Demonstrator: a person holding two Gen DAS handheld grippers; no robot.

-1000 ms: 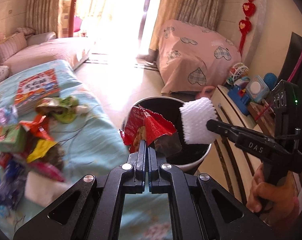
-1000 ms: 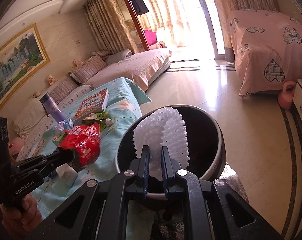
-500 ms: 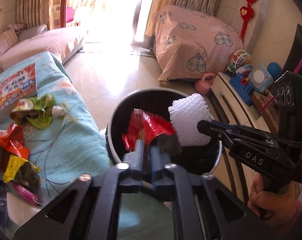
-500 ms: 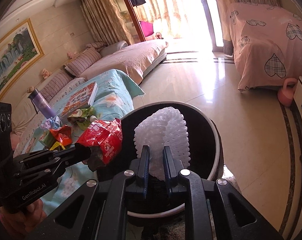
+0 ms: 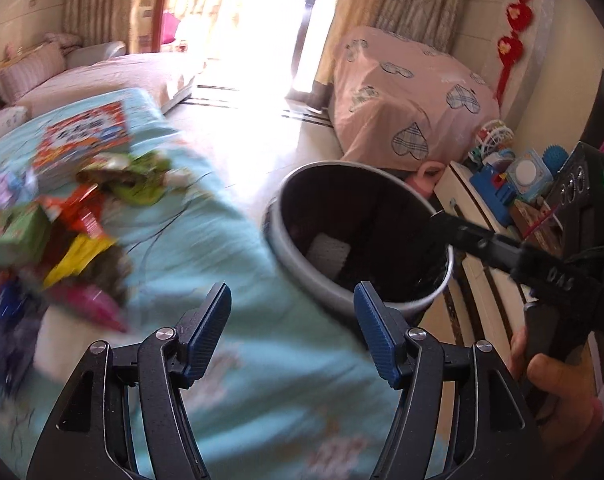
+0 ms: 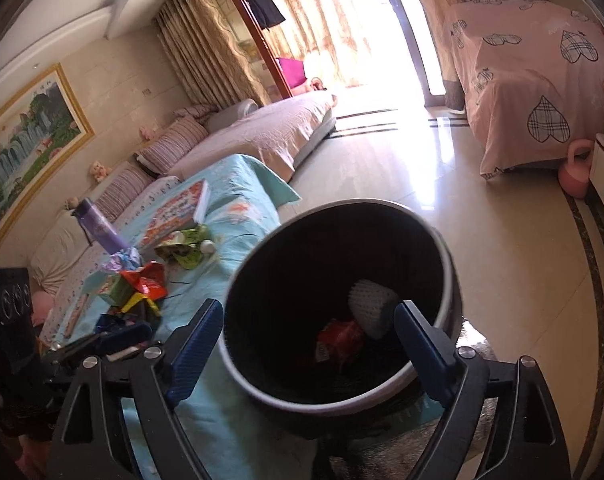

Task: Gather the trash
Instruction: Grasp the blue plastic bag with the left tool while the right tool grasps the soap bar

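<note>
Inside black trash bin (image 6: 341,320), white foam net (image 6: 371,312) and red wrapper (image 6: 339,340), between spread, empty right tool (image 6: 309,344); left tool (image 5: 292,330) equally wide, empty. More wrappers (image 5: 62,240) heaped on teal-covered counter (image 5: 230,248).

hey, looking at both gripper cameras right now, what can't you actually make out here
- Trash pile on the blue cloth, left wrist view: motion blur, wrappers unreadable.
- Bin floor, right wrist view: deep shadow; only the white foam net and red wrapper show.
- Right gripper's tips, left wrist view: dark against the bin's interior.
- Purple bottle label, right wrist view: too small.
</note>
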